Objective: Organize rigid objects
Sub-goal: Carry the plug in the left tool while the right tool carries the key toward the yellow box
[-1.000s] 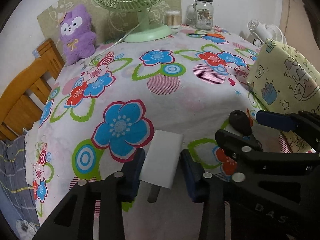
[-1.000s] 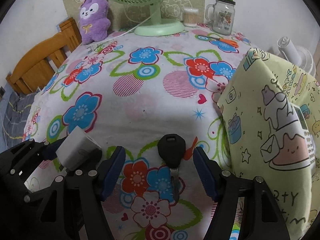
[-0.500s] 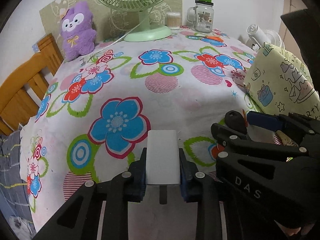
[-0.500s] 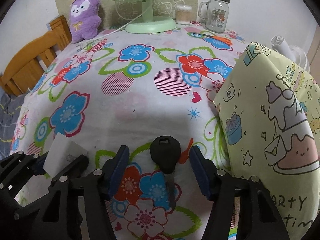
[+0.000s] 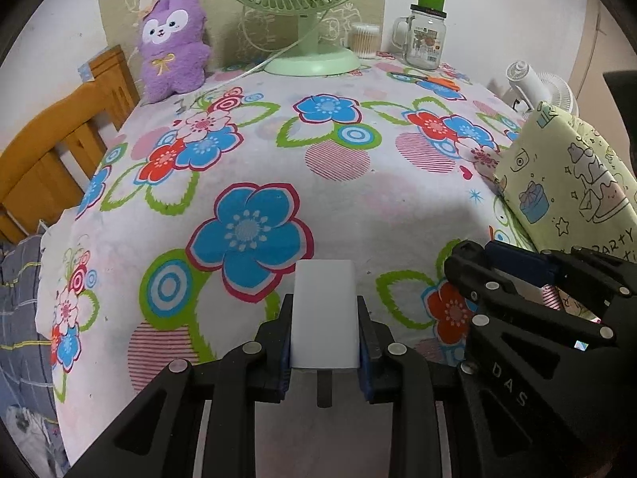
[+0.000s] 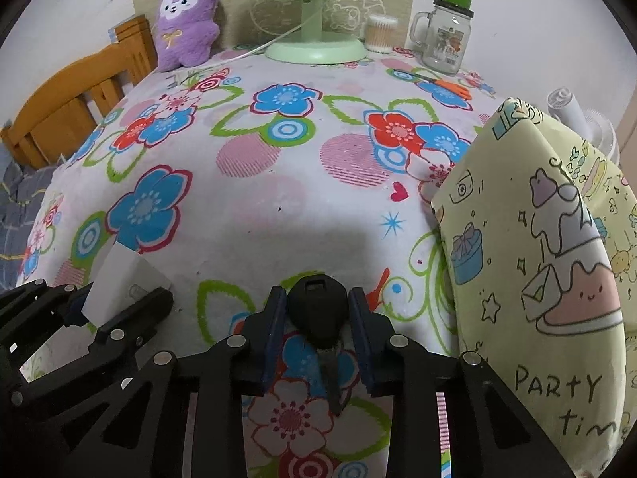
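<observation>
White plug adapter (image 5: pixel 323 314): long axis runs away from camera toward table's far side, metal prong end pointing back at left gripper (image 5: pixel 323 336). Plain white block, rounded edges, lying on floral tablecloth (image 5: pixel 358 207) near front edge. Left gripper clamped on adapter's two long sides.

Black car key (image 6: pixel 317 310): bulbous black plastic head points away, metal blade trails back toward camera. Right gripper (image 6: pixel 317 332) clamped on key head. Key just left of yellow-green gift bag (image 6: pixel 537 247).
</observation>
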